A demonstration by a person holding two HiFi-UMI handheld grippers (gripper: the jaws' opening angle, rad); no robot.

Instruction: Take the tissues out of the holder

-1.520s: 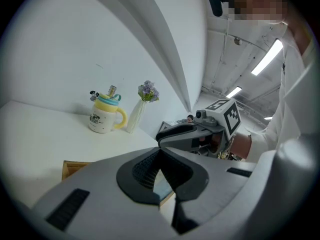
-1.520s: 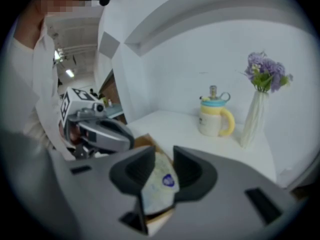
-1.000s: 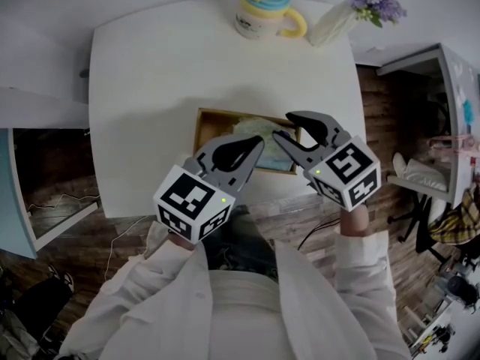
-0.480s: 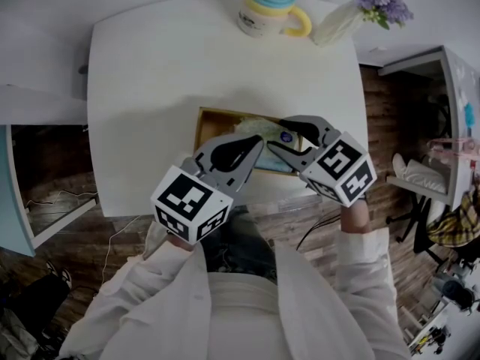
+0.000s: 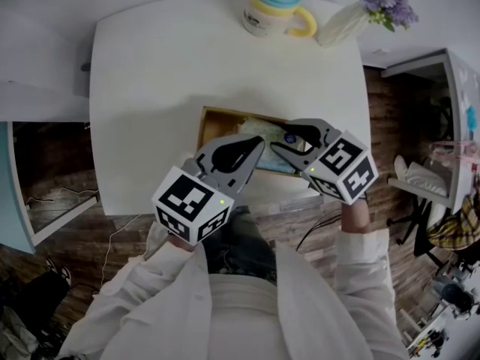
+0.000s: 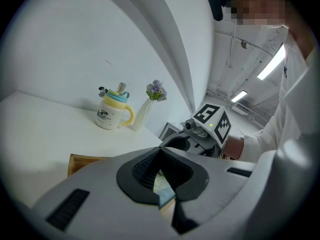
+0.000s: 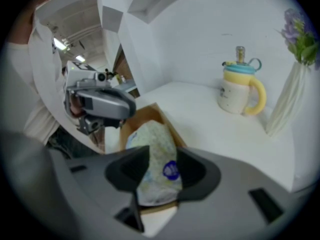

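Observation:
A shallow wooden holder (image 5: 205, 123) lies near the front edge of the white table (image 5: 165, 73). In it lies a pale patterned tissue pack (image 5: 257, 129) with a round blue sticker (image 7: 170, 170). My right gripper (image 5: 283, 136) hangs over the pack's right end, tilted steeply down. Its jaws have just been opening and now stand open, with the pack (image 7: 155, 139) showing between them and untouched by the pads. My left gripper (image 5: 255, 147) hovers nearly level at the holder's near side, jaws a little apart and empty; in the left gripper view (image 6: 167, 184) a sliver of the pack shows through its gap.
A cream mug (image 5: 274, 10) with a yellow handle and blue lid stands at the table's far edge. Beside it is a white vase of purple flowers (image 5: 341, 25). The wood floor and shelving (image 5: 442, 111) lie to the right of the table.
My right gripper has sunk towards the holder and tipped further down, with its jaws now over the pack's blue sticker. The left gripper has stayed where it was.

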